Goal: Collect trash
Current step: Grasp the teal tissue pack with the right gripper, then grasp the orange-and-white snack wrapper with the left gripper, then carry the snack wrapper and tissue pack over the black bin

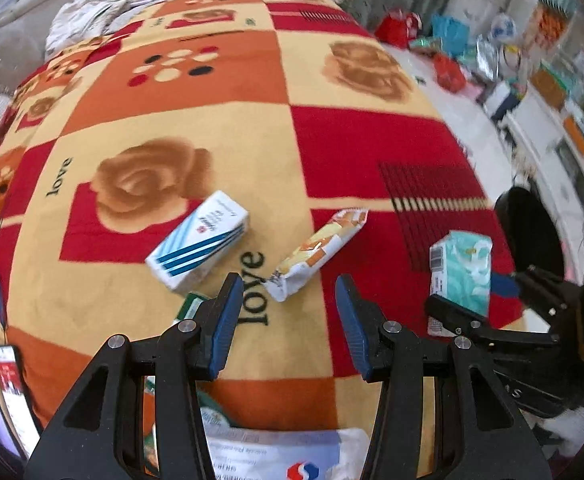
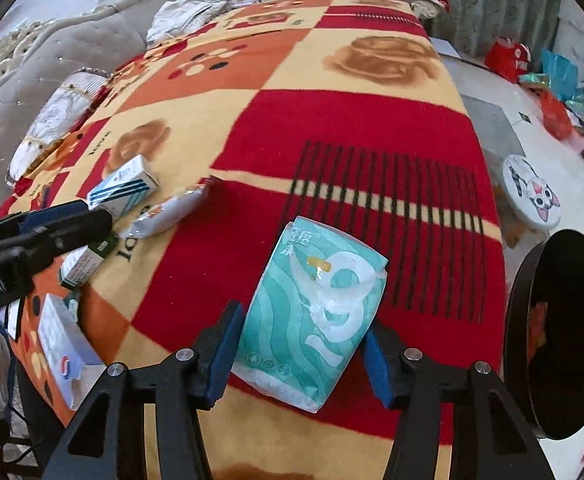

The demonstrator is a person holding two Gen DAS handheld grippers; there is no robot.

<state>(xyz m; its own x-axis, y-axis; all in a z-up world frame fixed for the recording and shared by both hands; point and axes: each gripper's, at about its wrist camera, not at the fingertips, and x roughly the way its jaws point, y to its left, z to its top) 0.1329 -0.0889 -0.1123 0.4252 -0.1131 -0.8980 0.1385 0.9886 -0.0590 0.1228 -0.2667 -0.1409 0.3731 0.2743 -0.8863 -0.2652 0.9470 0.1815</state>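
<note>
As the trash round reaches the bed, our right tool [image 2: 298, 350] straddles a teal tissue pack [image 2: 316, 312].

From the left wrist, we see our left tool [image 1: 288, 320] with fingers apart and empty, above the patterned blanket [image 1: 212, 92]; a snack wrapper [image 1: 318, 250] lies just ahead, a blue-striped white box [image 1: 200, 240] beside it, and a small green box [image 1: 190, 306] sits partly hidden behind the left finger. From the right wrist, our fingers stand apart on either side of the tissue pack, not yet closed on it; we judge that closing comes next, then a carry to the black bin [image 2: 564, 332] off the bed's right edge. Nothing blocks that path, though the soft pack may buckle.
</note>
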